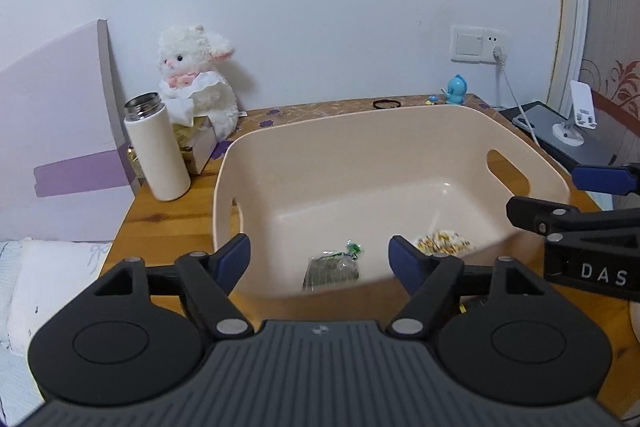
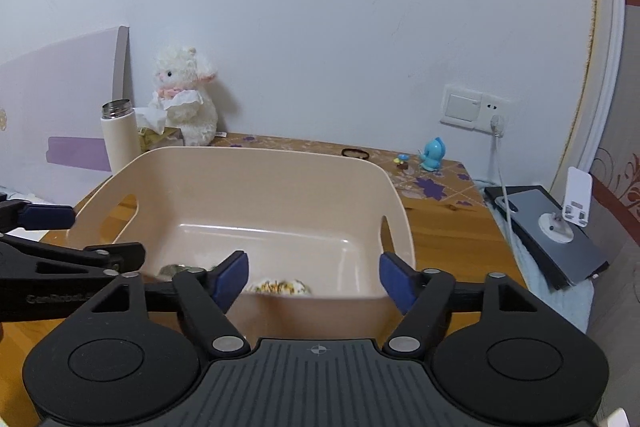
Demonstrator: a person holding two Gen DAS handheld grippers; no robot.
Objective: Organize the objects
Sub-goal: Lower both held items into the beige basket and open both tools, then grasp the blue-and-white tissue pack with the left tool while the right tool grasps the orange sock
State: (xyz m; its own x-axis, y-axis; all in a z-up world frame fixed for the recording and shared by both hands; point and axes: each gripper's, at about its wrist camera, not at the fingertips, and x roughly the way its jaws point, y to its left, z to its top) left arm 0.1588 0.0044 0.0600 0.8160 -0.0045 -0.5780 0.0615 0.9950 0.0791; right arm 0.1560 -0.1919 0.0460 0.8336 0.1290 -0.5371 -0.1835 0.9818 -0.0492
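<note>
A beige plastic bin (image 1: 360, 147) (image 2: 256, 179) with handle cutouts stands on the wooden table. Inside lie a dark green wrapped snack (image 1: 332, 269) and a yellow-white speckled packet (image 1: 442, 243) (image 2: 280, 286). My left gripper (image 1: 320, 259) is open and empty, just above the bin's near rim. My right gripper (image 2: 312, 277) is open and empty at the bin's near right corner. It also shows in the left wrist view (image 1: 560, 195) at the bin's right side. The left gripper shows in the right wrist view (image 2: 80, 235) at the left.
A white thermos (image 1: 156, 151) (image 2: 120, 137), a white plush lamb (image 1: 196, 79) (image 2: 184, 95) and a tissue box stand at the back left. A blue toy (image 1: 456, 89) (image 2: 432, 155) and black hair tie (image 1: 386, 103) lie behind the bin. A phone stand (image 2: 572, 211) is right.
</note>
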